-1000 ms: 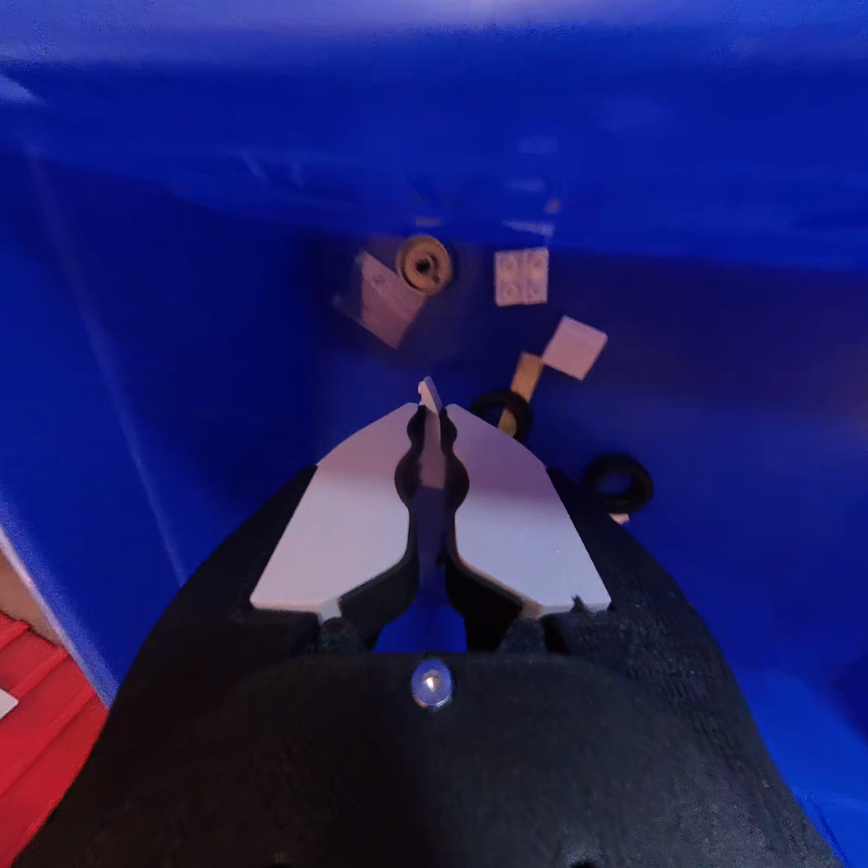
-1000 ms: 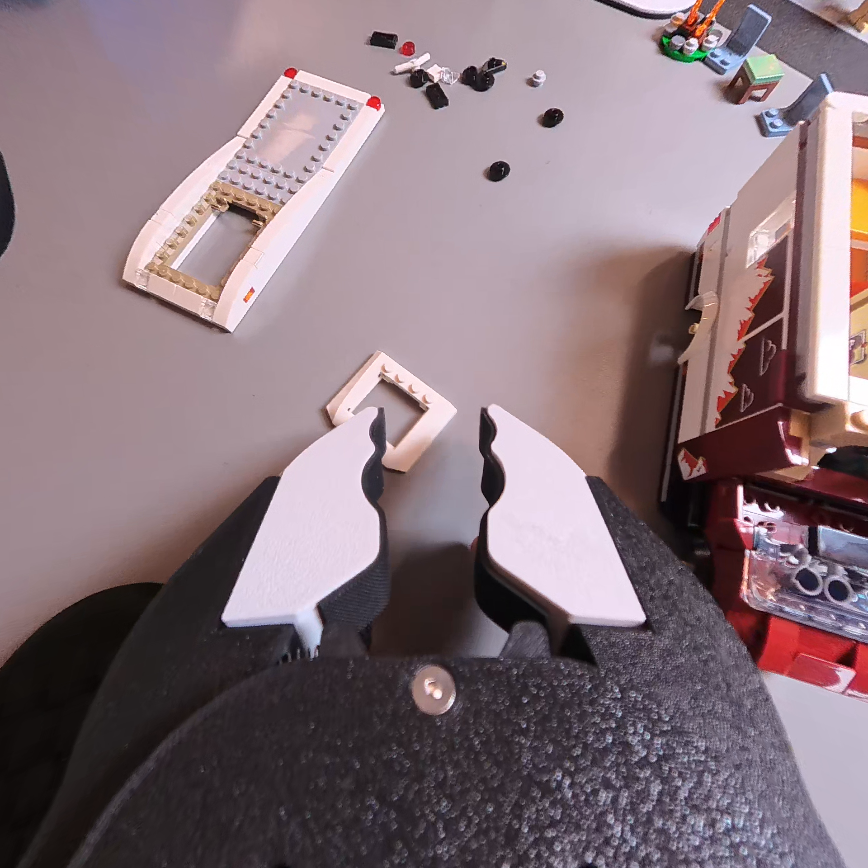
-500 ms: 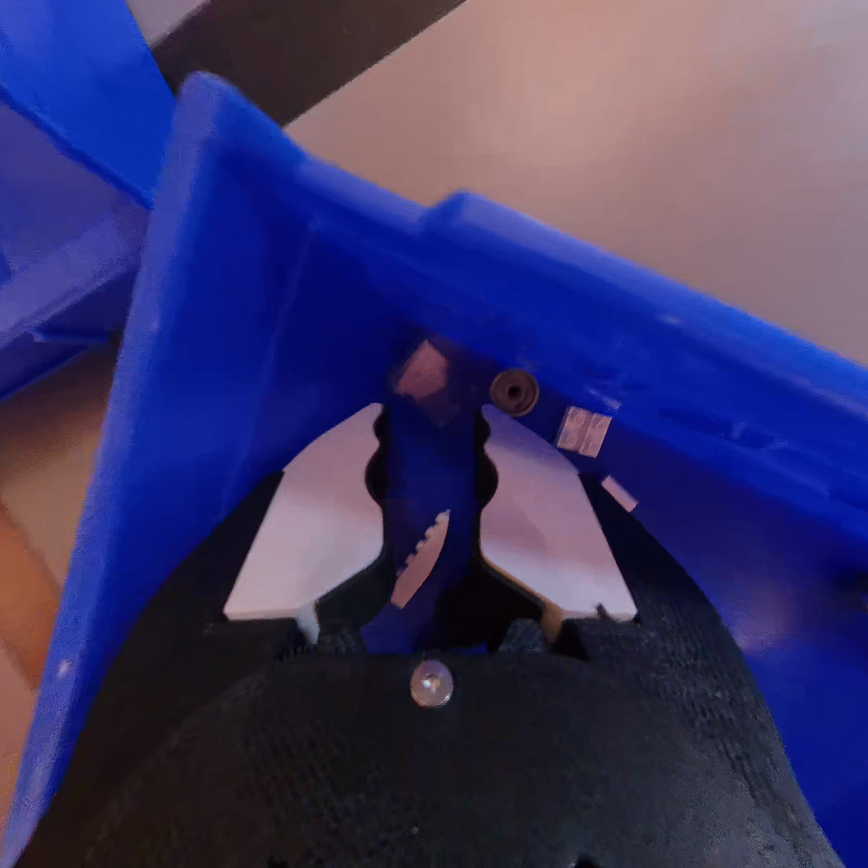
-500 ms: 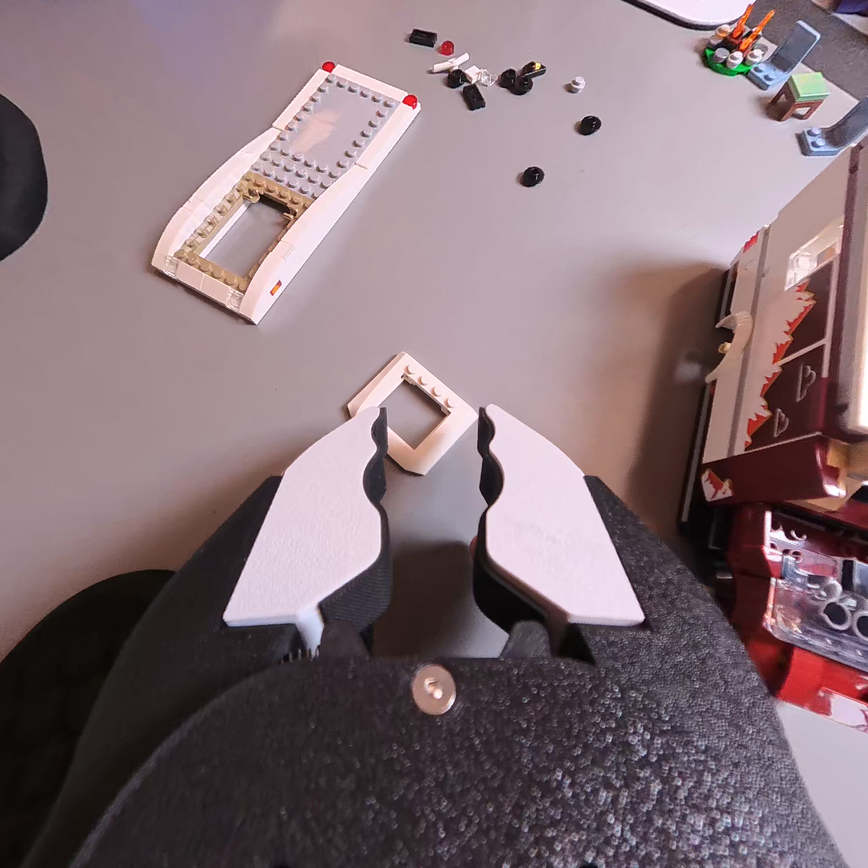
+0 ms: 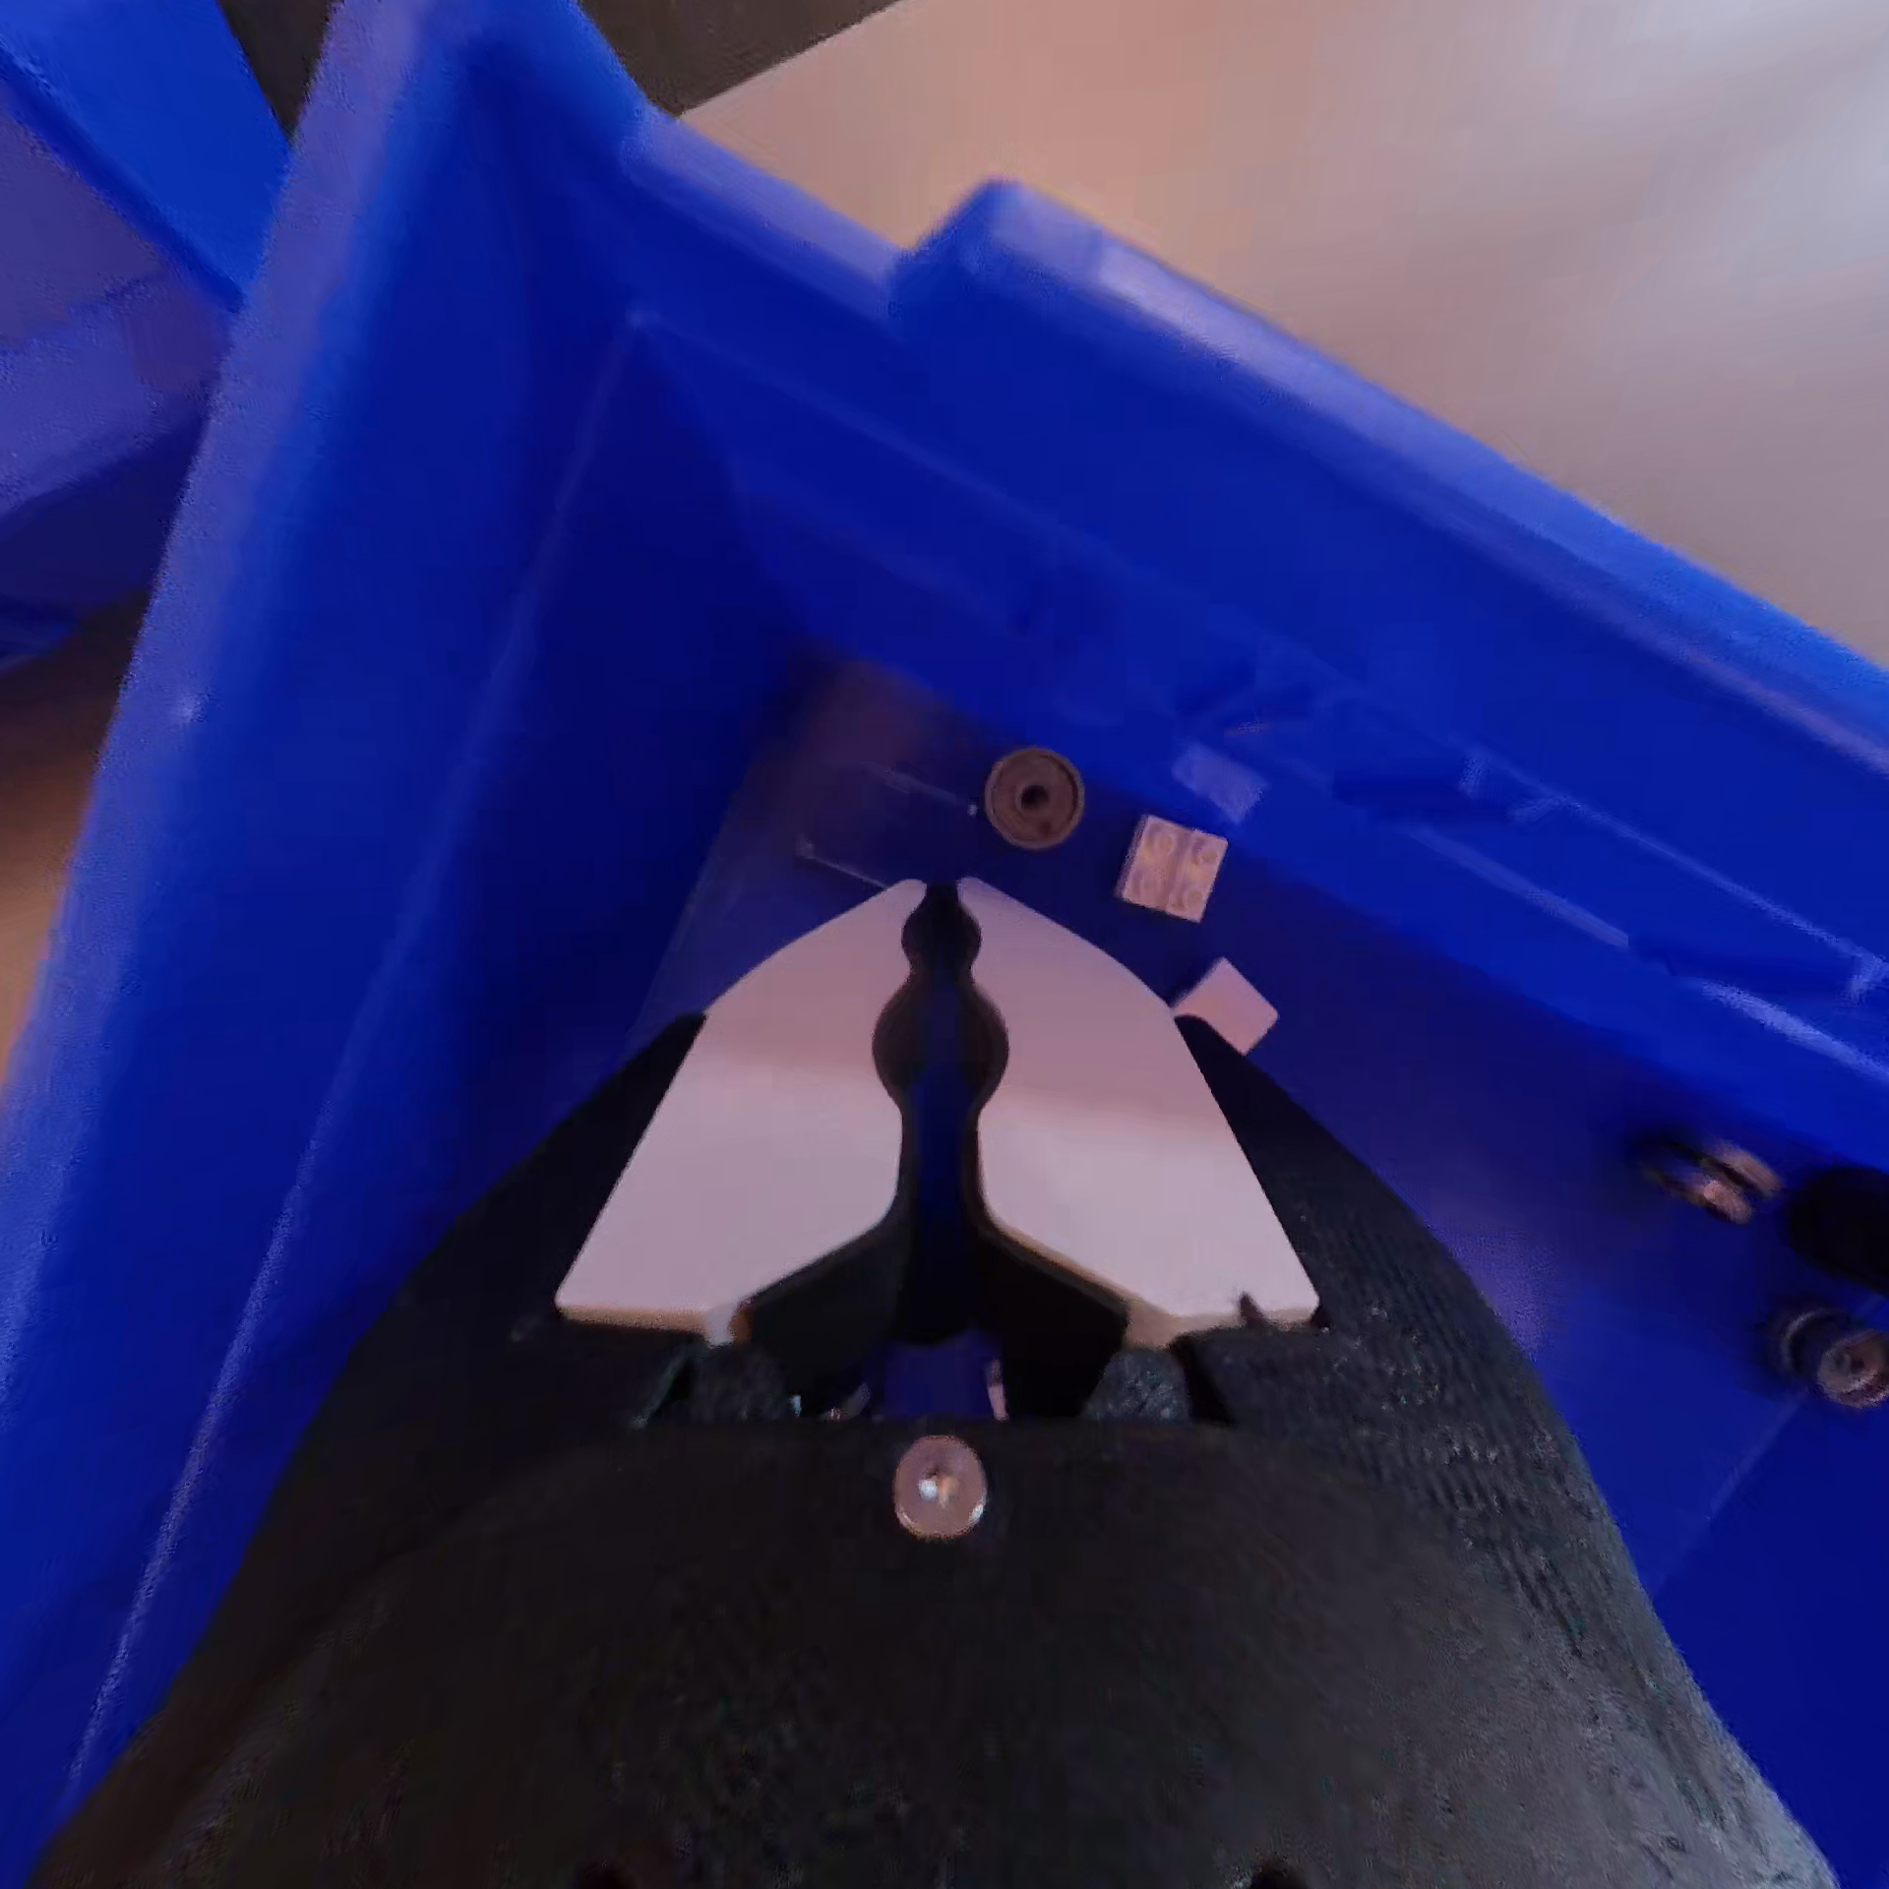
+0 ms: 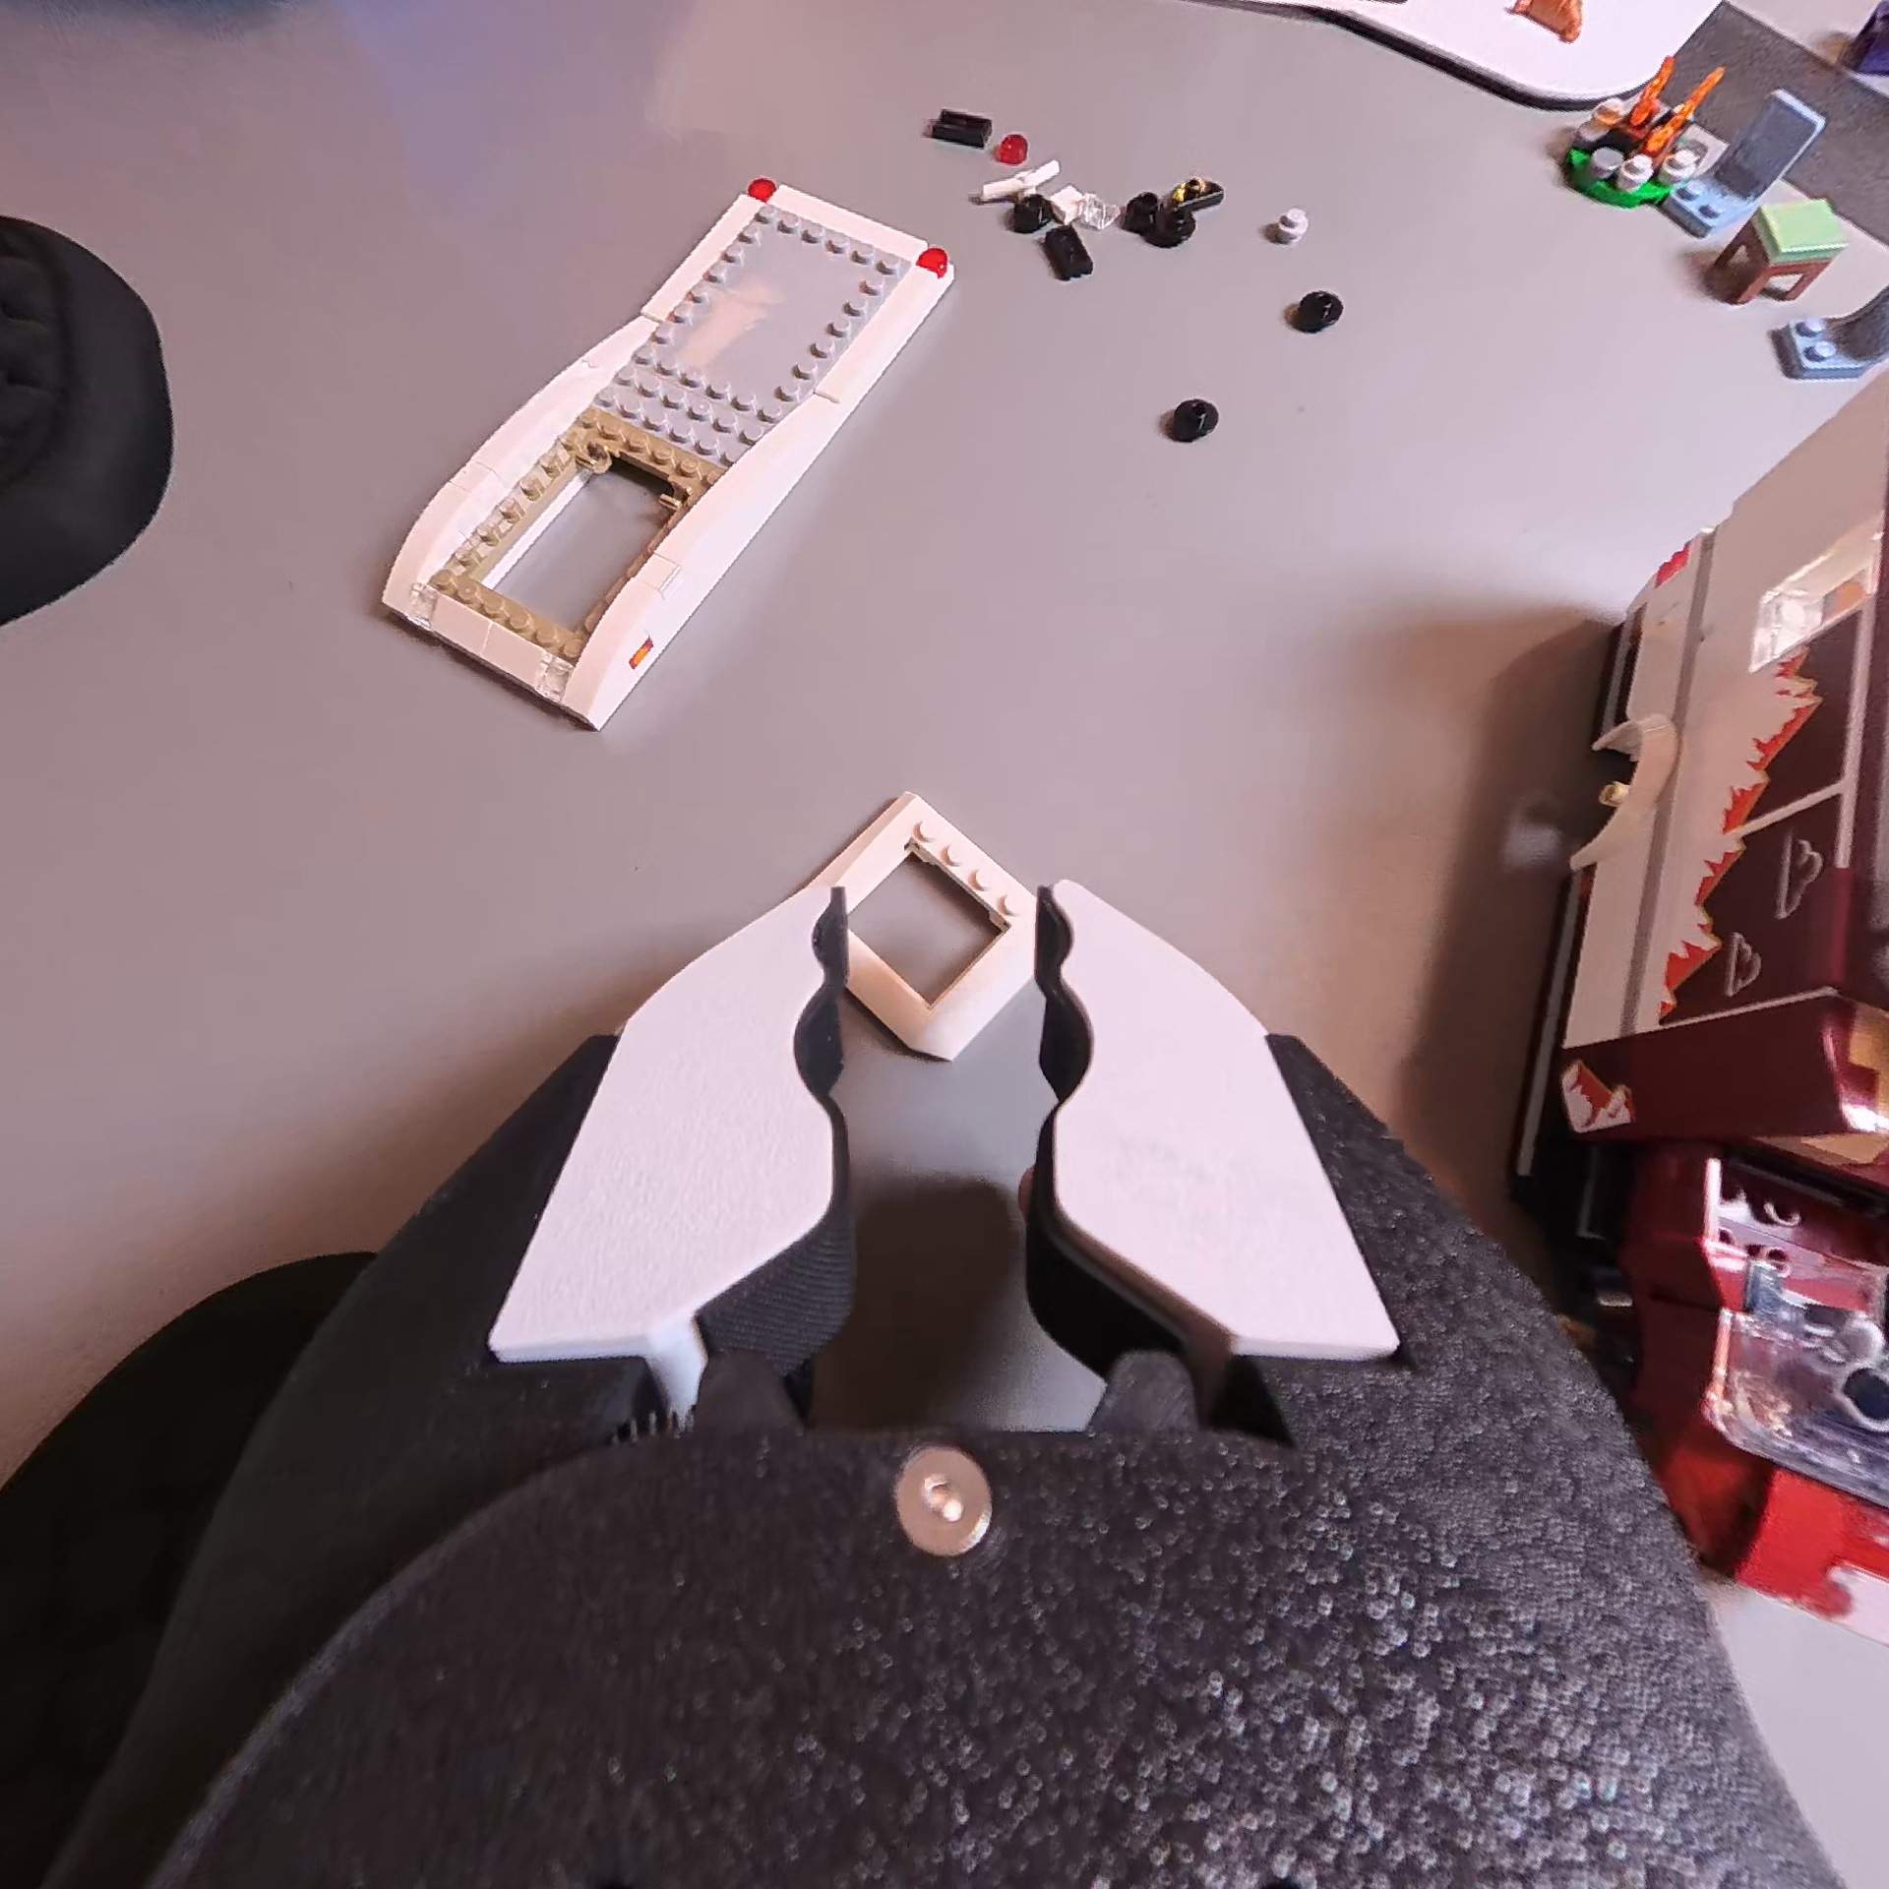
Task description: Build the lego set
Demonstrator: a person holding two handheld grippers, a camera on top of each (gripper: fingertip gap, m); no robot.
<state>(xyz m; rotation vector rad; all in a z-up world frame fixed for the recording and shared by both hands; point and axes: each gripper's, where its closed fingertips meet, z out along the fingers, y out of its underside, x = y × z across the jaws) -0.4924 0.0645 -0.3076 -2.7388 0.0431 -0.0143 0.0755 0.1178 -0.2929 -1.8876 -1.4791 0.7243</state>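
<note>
Hovering open right gripper (image 6: 935, 900) over white frame (image 6: 925, 956) — left gripper (image 5: 942, 891) closed.

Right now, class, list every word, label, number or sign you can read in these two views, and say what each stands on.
No text can be read in either view.
White brick plate: a small red-orange mark on its near corner, too small to read.
Dark red brick model: flame patterns and small raised shapes, no letters I can make out.
Blue bin: blurred, no writing visible on it or its loose pieces.
</note>
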